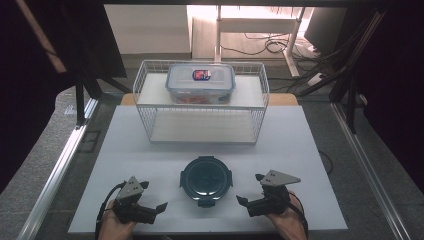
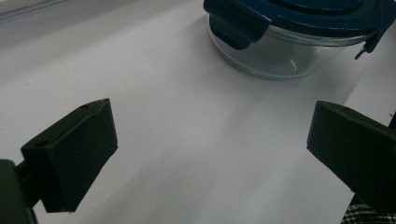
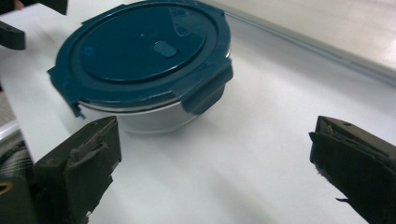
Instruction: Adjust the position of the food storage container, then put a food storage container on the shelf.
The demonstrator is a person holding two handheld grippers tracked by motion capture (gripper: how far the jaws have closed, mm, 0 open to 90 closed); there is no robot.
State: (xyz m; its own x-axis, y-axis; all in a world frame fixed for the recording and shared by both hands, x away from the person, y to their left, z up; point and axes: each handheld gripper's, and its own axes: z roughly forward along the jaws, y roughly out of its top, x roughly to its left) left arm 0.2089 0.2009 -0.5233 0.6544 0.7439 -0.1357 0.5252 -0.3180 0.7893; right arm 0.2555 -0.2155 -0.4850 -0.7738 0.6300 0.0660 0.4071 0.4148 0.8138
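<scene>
A round glass container (image 1: 205, 179) with a dark blue clip-on lid (image 3: 140, 46) sits at the near middle of the white table (image 1: 150, 145), between two hand-held tongs. The left tongs (image 1: 152, 210) and right tongs (image 1: 248, 191) both gape wide and hold nothing. The glass likely feels heavy, stiff, slippery and breakable; the lid's rim or latch tabs (image 3: 208, 91) look safest to grip.

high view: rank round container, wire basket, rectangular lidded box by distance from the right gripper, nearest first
1. Round container with the dark blue lid: just beside the right gripper, toward the table's middle.
2. Wire basket: farther back on the white board, its front edge nearest.
3. Rectangular lidded box: on the basket's upper shelf, at the back.
</scene>
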